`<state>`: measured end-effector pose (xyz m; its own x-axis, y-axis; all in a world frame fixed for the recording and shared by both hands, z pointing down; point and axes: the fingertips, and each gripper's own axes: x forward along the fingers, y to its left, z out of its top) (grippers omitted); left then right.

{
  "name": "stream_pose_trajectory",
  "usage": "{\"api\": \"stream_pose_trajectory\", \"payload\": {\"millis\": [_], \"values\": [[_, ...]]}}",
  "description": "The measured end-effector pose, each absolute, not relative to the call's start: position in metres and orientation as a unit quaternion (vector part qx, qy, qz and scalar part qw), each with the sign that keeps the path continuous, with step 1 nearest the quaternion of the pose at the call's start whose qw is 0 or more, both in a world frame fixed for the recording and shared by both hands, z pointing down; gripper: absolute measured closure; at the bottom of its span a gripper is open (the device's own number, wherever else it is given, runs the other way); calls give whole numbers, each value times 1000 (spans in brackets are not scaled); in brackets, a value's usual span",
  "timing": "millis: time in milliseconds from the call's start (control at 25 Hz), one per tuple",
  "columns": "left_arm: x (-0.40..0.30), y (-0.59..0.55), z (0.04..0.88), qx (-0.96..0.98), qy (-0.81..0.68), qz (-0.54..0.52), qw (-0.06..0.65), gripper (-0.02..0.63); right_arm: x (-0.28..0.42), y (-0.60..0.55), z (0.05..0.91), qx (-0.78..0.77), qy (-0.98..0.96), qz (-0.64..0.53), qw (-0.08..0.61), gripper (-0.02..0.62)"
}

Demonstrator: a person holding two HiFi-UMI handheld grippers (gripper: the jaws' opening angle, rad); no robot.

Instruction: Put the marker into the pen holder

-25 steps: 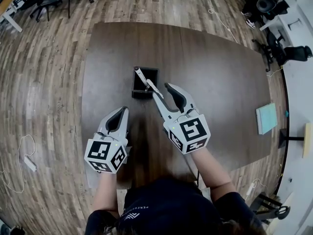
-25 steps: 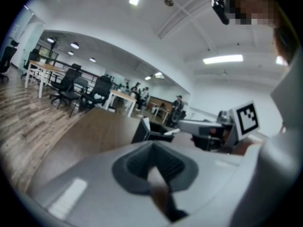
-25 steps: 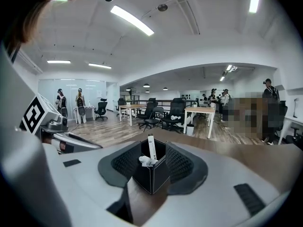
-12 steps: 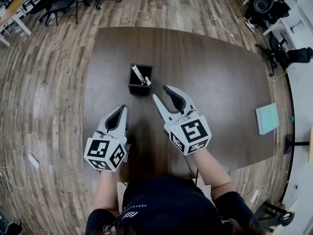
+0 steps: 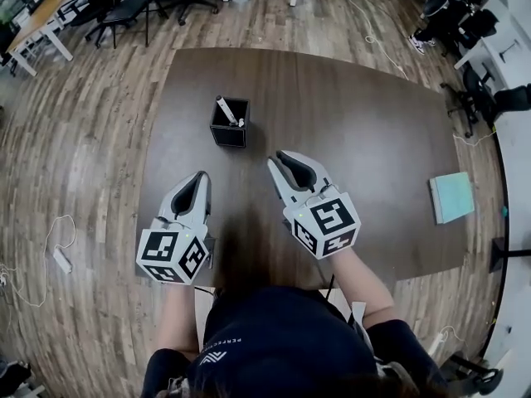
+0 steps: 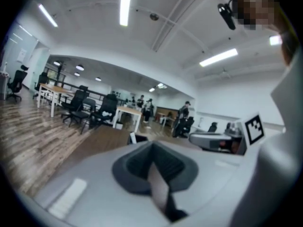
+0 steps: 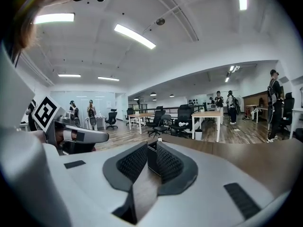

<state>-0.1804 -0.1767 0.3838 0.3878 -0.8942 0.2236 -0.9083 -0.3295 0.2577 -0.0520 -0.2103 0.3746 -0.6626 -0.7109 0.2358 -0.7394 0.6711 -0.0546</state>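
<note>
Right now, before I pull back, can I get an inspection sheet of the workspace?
Surface: dark wooden table.
Job's things: marker stands in the pen holder, top sticking out.
Clutter: pale green book at the table's right edge.
Grippers: left gripper shut, empty; right gripper closing, nothing between its jaws; both apart from the pen holder.
Cables: power strip with cord on the floor at left.
Surroundings: wood floor, office chairs, desks.

1. The left tool (image 6: 152,148) has its dark pads closed together at the tips, with nothing between them.
2. Just past the tips, a black pen holder (image 6: 138,138) stands on the brown worktop (image 6: 102,144), with a white marker (image 6: 132,136) at its left side.
3. Office chairs (image 6: 78,109) stand on the wooden floor (image 6: 28,131) beyond.
</note>
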Motion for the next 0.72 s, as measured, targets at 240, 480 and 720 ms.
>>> {"api": "stream_pose_trajectory", "payload": {"millis": [240, 480, 720], "values": [[-169, -154, 370, 809, -568, 23, 151, 601, -36, -187, 358, 391, -915, 61, 81, 565], [-163, -137, 366, 804, -577, 20, 144, 601, -23, -170, 353, 394, -914, 56, 74, 585], [-158, -124, 366, 799, -585, 25, 135, 601, -15, -157, 355, 386, -917, 71, 68, 594]]}}
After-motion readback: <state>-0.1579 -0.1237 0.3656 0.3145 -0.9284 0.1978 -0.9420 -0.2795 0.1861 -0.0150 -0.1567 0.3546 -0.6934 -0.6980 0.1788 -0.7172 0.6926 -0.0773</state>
